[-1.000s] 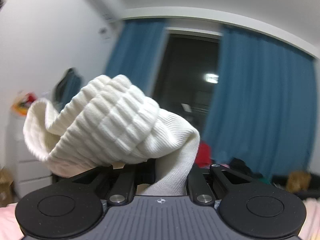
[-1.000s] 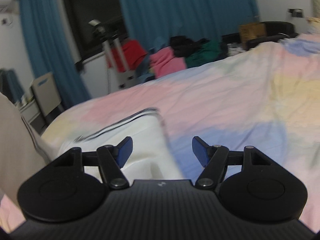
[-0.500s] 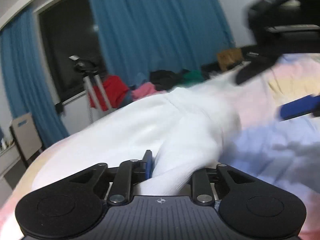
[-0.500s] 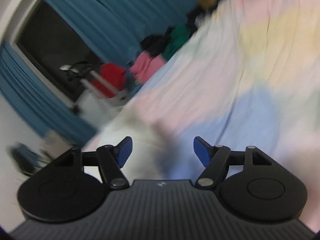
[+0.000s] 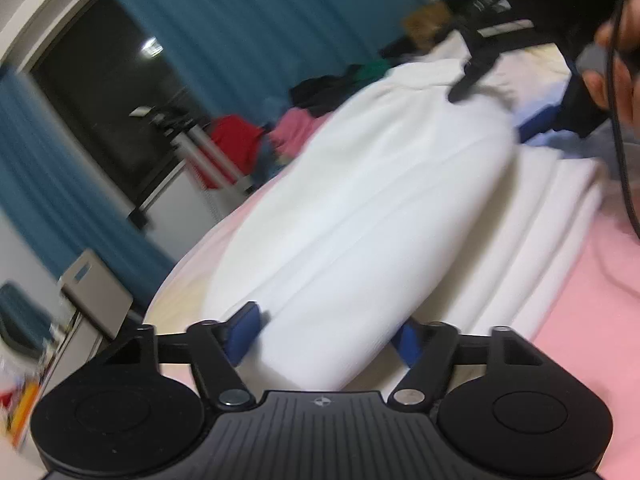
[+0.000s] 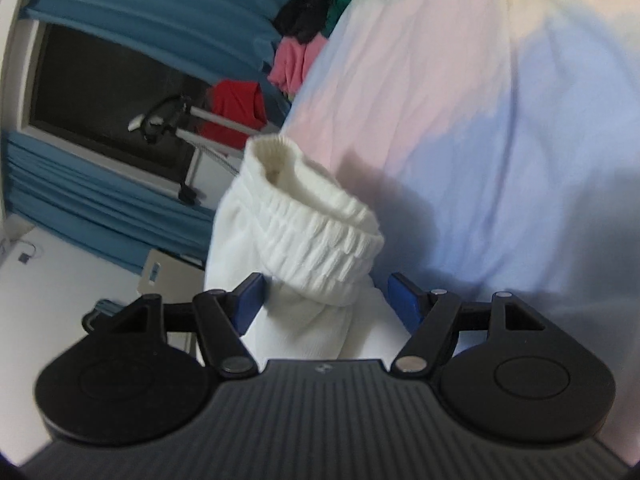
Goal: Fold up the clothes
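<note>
A white garment (image 5: 380, 184) lies stretched across the pastel bed sheet (image 5: 592, 320). Its near end sits between the blue pads of my left gripper (image 5: 326, 332), whose jaws are opening; the cloth bulges between them and hides most of the right pad. At the garment's far end a hand (image 5: 624, 60) holds the other gripper, whose black finger (image 5: 472, 76) rests on the cloth. In the right wrist view the garment's ribbed elastic cuff (image 6: 320, 240) stands up between the pads of my right gripper (image 6: 326, 296). That gripper is open, with a gap beside its right pad.
The bed sheet (image 6: 480, 120) spreads right and ahead in pink, blue and yellow. Beyond the bed's edge are a pile of pink, black and green clothes (image 6: 296, 60), a red garment on a metal stand (image 6: 236, 108), blue curtains, a dark window and a grey box (image 5: 96, 292).
The left gripper came down from holding bunched cloth in the air to the bed, rolled, and its jaws widened. The right gripper rolled and moved onto the ribbed cuff.
</note>
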`<state>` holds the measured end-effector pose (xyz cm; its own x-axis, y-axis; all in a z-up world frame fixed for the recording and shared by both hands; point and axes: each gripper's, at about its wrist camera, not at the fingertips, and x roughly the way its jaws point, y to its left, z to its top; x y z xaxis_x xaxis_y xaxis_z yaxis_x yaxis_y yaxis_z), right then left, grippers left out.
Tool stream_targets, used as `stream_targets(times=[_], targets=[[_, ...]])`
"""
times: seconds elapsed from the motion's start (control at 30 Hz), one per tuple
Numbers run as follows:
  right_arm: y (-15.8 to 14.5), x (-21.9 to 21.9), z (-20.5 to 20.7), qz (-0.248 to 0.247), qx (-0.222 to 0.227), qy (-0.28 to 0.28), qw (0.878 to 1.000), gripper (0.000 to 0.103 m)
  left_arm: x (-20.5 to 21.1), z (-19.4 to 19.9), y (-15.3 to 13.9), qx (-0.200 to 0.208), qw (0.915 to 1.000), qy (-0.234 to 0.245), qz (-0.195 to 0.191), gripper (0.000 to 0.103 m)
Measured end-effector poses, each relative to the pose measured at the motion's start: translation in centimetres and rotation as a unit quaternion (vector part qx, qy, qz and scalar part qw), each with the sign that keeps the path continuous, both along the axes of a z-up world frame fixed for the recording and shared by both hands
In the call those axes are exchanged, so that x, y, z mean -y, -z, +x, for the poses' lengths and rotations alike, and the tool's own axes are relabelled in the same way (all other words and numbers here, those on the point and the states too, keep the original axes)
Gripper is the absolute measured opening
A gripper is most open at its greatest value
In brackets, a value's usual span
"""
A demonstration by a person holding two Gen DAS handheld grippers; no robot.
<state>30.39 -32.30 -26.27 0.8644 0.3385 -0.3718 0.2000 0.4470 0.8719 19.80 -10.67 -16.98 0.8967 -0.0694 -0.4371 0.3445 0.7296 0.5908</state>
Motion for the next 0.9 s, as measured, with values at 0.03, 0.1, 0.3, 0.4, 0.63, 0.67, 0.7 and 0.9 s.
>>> stream_targets(times=[0.03,0.1,0.3,0.4,0.63,0.67,0.7,0.9], targets=[[-0.1,-0.4,0.5,-0.014,0.003,-0.006,1.000,0.068,-1.0,0.0,-0.2,0.002,0.9999,-0.007,-0.009,0.045],[-0.8,-1.1,0.7,-0.058,0.014,-0.010,0.998,0.053,-2.4,0.5,-1.5,-0.002,0.9994,-0.013,-0.033,0.030],[-2.8,-2.0,-1.8,-0.089,0.049,-0.019,0.995,0.043,-4.8,-0.7,-6.0,-0.039,0.9940,-0.009,-0.101,0.017],[-2.9,-2.5,-3.2,-0.109,0.037,-0.028,0.993,0.043,-6.4,-2.2,-6.3,-0.083,0.9913,0.009,-0.102,0.017],[-1.7,-2.9,-4.1,-0.150,0.005,-0.027,0.988,0.054,-6.3,-2.4,-3.6,-0.120,0.9911,0.012,-0.056,0.020],[-1.9,-3.1,-4.2,-0.161,0.002,-0.022,0.987,0.058,-6.5,-2.4,-3.7,-0.123,0.9904,0.009,-0.063,0.021],[-2.0,-3.2,-4.3,-0.175,-0.003,-0.013,0.984,0.069,-6.6,-2.3,-3.8,-0.126,0.9896,0.007,-0.069,0.022],[-0.9,-3.2,-2.9,-0.157,-0.014,-0.030,0.987,0.084,-6.4,-3.3,-3.5,-0.139,0.9865,0.003,-0.086,0.026]])
